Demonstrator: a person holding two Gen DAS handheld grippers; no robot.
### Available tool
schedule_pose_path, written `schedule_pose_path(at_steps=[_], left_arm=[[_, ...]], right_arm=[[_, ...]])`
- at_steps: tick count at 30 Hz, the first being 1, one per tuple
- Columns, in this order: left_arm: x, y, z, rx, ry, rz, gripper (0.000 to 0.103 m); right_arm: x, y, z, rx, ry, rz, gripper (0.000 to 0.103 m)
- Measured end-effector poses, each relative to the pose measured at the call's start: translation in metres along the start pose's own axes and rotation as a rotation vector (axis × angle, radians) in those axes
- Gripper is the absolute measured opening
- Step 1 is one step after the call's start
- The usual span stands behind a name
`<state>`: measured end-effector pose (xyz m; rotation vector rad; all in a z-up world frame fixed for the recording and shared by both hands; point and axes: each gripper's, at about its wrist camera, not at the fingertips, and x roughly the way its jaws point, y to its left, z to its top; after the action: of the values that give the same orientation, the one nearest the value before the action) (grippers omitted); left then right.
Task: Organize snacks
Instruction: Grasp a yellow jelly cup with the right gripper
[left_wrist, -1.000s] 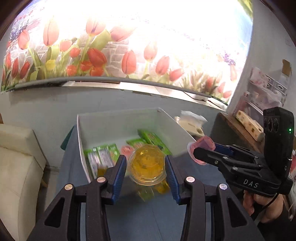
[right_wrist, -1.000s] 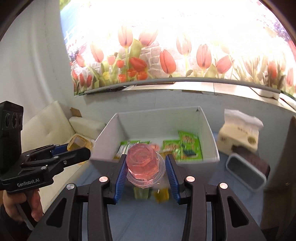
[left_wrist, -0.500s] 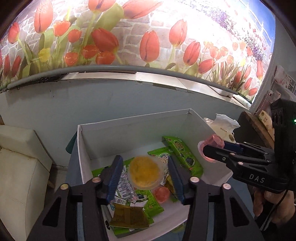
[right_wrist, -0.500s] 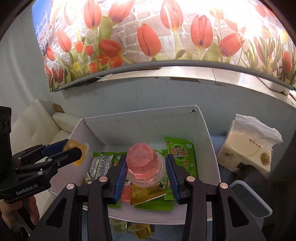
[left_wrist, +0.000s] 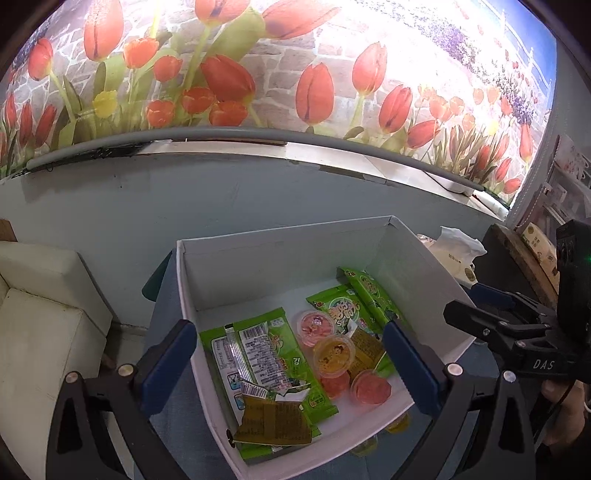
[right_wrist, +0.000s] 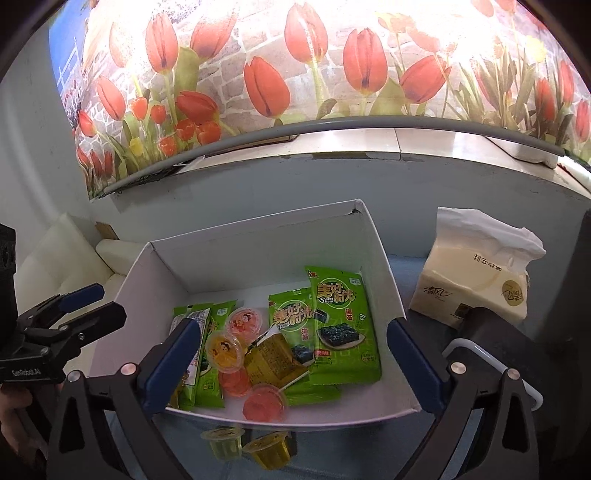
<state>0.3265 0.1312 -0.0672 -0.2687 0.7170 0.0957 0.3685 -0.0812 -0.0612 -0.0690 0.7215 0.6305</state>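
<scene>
A white box (left_wrist: 417, 258) (right_wrist: 384, 254) holds green seaweed packets (left_wrist: 266, 354) (right_wrist: 340, 328), gold packets (left_wrist: 273, 421), an orange jelly cup (left_wrist: 333, 355) (right_wrist: 225, 350) and pink jelly cups (left_wrist: 370, 386) (right_wrist: 264, 402). My left gripper (left_wrist: 288, 365) is open and empty above the box's front left. My right gripper (right_wrist: 291, 362) is open and empty above the box's front. Each gripper also shows in the other's view, the right (left_wrist: 480, 314) and the left (right_wrist: 92, 306). Two yellow jelly cups (right_wrist: 243, 445) sit on the blue table in front of the box.
A tissue pack (right_wrist: 476, 273) (left_wrist: 458, 251) stands right of the box. A dark container with a white rim (right_wrist: 491, 354) sits at the front right. A white cushioned seat (left_wrist: 44, 306) is on the left. The grey wall with a ledge (left_wrist: 258, 177) is behind the box.
Both grippers opened over the box. The orange cup dropped from the left gripper and the pink cup from the right; both now lie among the snacks inside.
</scene>
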Motion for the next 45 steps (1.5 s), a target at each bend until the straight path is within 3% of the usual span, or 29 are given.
schedule_pose_path(at_steps=[9, 14, 21, 31, 38, 43, 45], left_arm=[[-0.041, -0.012, -0.024, 0.01, -0.038, -0.012, 0.103], [-0.065, -0.03, -0.062, 0.075, -0.036, -0.021, 0.103], [-0.108, -0.035, -0.128, 0.029, -0.025, -0.092, 0.103], [-0.163, -0.037, -0.21, -0.018, -0.023, -0.101, 0.103], [-0.173, -0.027, -0.232, -0.05, -0.002, -0.081, 0.103], [-0.171, -0.018, -0.239, -0.074, 0.009, -0.069, 0.103], [-0.169, -0.016, -0.24, -0.089, 0.013, -0.071, 0.103]], right_arm=[[-0.056, 0.004, -0.065, 0.015, -0.049, 0.04, 0.103], [-0.074, 0.014, -0.12, -0.031, -0.021, 0.02, 0.103], [-0.074, 0.027, -0.166, -0.123, 0.026, -0.027, 0.103], [-0.005, 0.026, -0.161, -0.135, 0.081, -0.074, 0.103], [0.037, 0.016, -0.141, -0.091, 0.09, -0.104, 0.103], [0.045, 0.018, -0.134, -0.106, 0.096, -0.12, 0.102], [0.049, 0.019, -0.133, -0.107, 0.11, -0.128, 0.09]])
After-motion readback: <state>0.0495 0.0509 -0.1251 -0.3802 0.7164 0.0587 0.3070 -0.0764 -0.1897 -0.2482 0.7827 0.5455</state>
